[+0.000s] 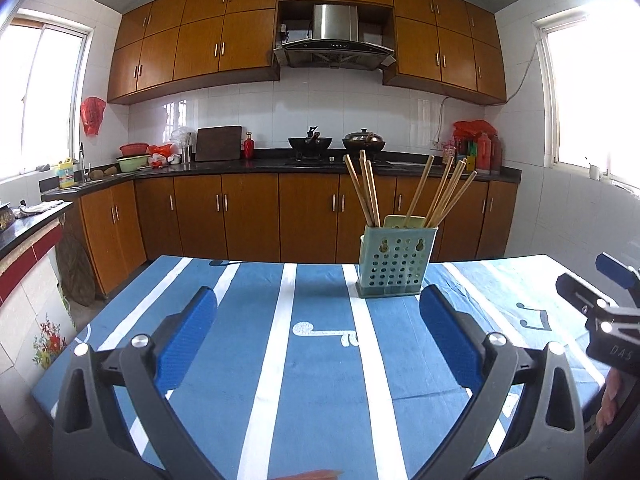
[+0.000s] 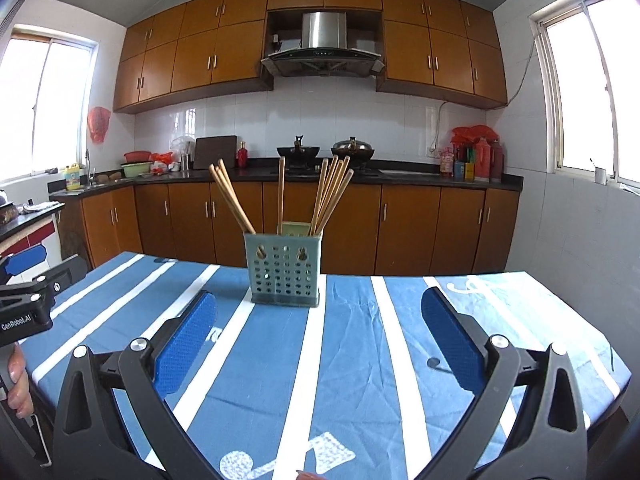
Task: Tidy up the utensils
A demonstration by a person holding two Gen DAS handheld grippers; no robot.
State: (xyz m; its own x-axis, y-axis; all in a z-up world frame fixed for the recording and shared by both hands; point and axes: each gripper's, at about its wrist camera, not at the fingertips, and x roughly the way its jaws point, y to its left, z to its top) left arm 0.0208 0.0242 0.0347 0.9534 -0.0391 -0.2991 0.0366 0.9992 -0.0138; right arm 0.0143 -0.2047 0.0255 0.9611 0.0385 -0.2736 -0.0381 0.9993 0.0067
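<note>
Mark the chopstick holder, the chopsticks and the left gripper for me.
chopstick holder (image 2: 283,276): right wrist view, perforated front wall.
chopsticks (image 2: 329,196): right wrist view, shafts of right-hand bunch.
left gripper (image 1: 318,336): left wrist view, midway between open fingertips.

Wide open table, one thing in the way

The striped tablecloth (image 2: 352,344) is bare in front of both grippers; only the chopstick holder (image 2: 285,270) stands at the far edge, its chopsticks (image 2: 328,196) fanning out overhead.

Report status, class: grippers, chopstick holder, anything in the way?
Left gripper open, empty. Right gripper open, empty. Chopsticks upright in holder on tablecloth. Nothing in the way.
</note>
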